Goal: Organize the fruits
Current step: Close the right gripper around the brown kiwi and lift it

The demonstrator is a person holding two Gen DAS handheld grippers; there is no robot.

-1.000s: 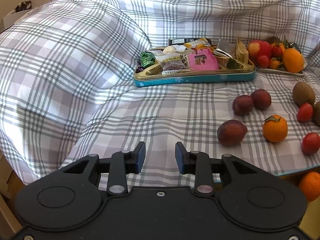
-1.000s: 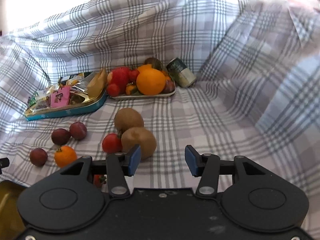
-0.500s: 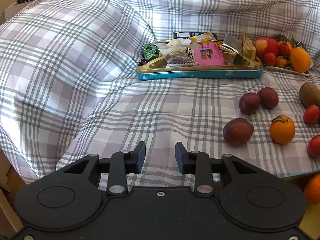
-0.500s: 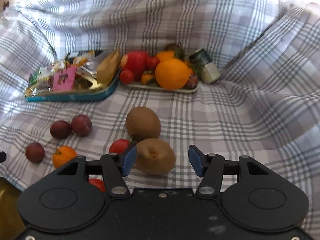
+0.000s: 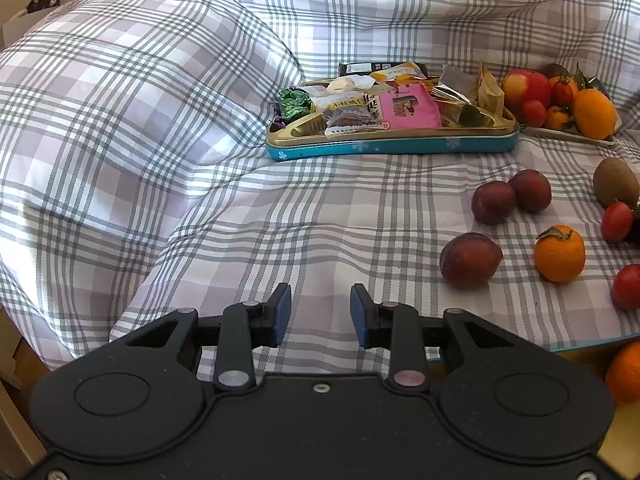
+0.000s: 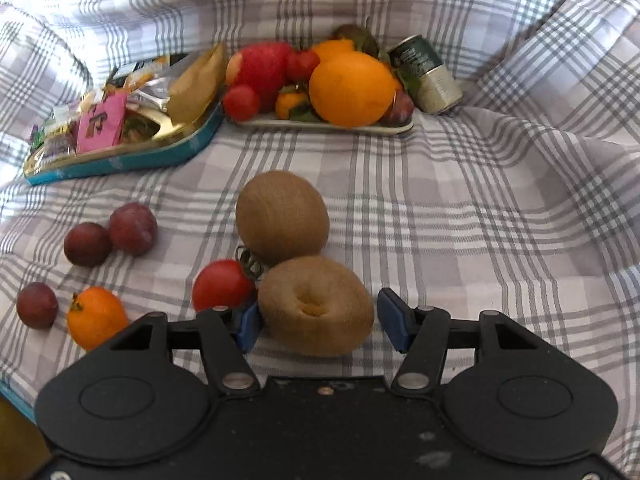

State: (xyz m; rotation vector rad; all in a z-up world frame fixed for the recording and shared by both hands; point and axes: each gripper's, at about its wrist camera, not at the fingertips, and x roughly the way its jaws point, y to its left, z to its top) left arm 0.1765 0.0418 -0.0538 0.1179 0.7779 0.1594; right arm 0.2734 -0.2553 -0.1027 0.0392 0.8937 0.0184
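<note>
My right gripper (image 6: 318, 320) is open, its blue pads on either side of the near brown kiwi (image 6: 316, 306), which lies on the checked cloth. A second kiwi (image 6: 282, 218) and a red tomato (image 6: 222, 284) touch it. Plums (image 6: 110, 234), a small orange (image 6: 96, 316) and another plum (image 6: 37, 305) lie to the left. A white fruit plate (image 6: 394, 128) at the back holds an apple, a large orange (image 6: 352, 90) and tomatoes. My left gripper (image 5: 319, 314) is open and empty over bare cloth, left of a plum (image 5: 470, 260) and a small orange (image 5: 559, 254).
A teal tin (image 5: 392, 146) full of snack packets stands at the back, left of the fruit plate. A green can (image 6: 426, 74) lies beside the plate. The cloth rises in folds on the left, back and right. The table's front edge (image 5: 592, 342) shows low on the right, an orange below it.
My right gripper has moved forward and down, so the near kiwi now sits between its open pads. My left gripper has shifted slightly left; its fingers stay open.
</note>
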